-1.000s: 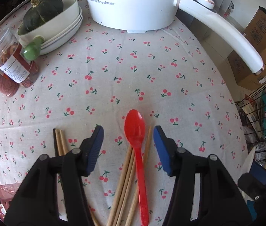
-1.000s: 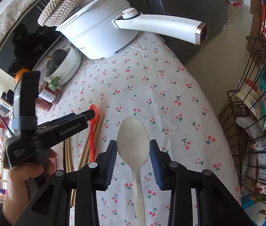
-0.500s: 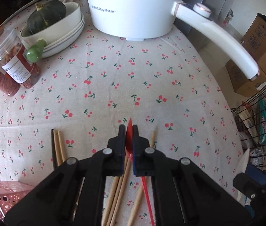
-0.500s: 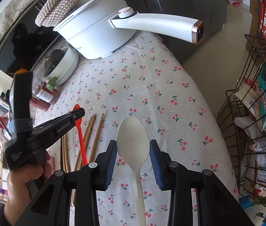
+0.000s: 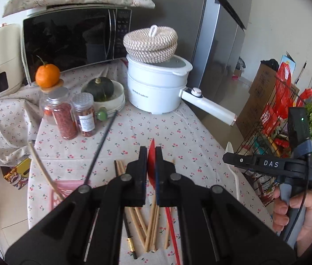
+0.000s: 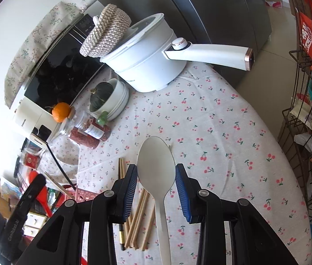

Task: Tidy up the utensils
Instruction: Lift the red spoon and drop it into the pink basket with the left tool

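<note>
My left gripper [image 5: 150,152] is shut on a red spoon [image 5: 151,165], whose bowl stands edge-on between the pads while its handle hangs down over the cherry-print tablecloth [image 5: 178,132]. Several wooden chopsticks [image 5: 150,223] and one black chopstick lie on the cloth beneath it. My right gripper [image 6: 156,176] is shut on a white spoon [image 6: 156,161], with a blue pad on either side of the bowl. In the left wrist view, the right gripper [image 5: 227,158] hovers to the right with that white spoon [image 5: 235,180]. A pink basket [image 5: 60,187] at the table's left edge holds two upright chopsticks.
A white electric pot [image 5: 156,88] with a long handle stands at the back, beside a bowl holding a green squash [image 5: 103,88]. Two jars [image 5: 76,117], an orange and a microwave [image 5: 72,37] are at the back left. A wire rack [image 6: 306,110] of packets stands right of the table.
The left jaws closed on the red spoon and lifted it off the table, tilting the view up toward the room. The right gripper rose a little, still holding the white spoon.
</note>
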Motion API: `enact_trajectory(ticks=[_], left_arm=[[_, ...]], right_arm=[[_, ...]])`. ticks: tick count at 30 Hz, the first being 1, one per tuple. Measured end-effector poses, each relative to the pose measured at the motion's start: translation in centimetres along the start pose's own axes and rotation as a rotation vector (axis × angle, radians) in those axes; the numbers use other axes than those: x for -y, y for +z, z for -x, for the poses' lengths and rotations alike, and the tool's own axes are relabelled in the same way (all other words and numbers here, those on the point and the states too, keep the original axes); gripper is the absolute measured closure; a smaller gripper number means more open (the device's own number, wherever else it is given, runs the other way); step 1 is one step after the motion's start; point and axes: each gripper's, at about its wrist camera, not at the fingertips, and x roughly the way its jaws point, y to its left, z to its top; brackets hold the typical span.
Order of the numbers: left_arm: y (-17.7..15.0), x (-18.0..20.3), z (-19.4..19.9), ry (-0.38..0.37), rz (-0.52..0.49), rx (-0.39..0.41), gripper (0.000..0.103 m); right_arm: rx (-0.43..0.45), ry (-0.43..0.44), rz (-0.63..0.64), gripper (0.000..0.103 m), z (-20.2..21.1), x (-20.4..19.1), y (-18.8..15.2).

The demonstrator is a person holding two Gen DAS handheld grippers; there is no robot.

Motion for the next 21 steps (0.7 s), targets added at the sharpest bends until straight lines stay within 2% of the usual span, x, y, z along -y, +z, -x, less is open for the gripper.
enact_trajectory(ticks=[5,9,12,16,21], left_arm=[[-0.3,-4.1,4.1,0.065,0.062,0.165,0.096],[-0.7,-6.6,5.7,0.133,0.106,0.298,0.096],[-1.2,-8.4,5.5,0.199,0.139,0.388,0.096],[-1.2,-9.7,4.0,0.291,0.177,0.470,0.096],[-1.9,-9.7,1.4,0.370,0.133,0.507,0.096]], right_arm=[[0.040,0.020,0.012,0.067,0.1,-2.1,-0.3],[0.048,0.034,0.018,0.067,-0.6,-3.8,-0.6],[0.044,0.040,0.038,0.067,-1.4,-5.1,-1.0],[0.048,0.045,0.072,0.067,-2.3,-6.8,-1.3],[0.060,0.052,0.092,0.067,-2.9,-7.9,-1.7]])
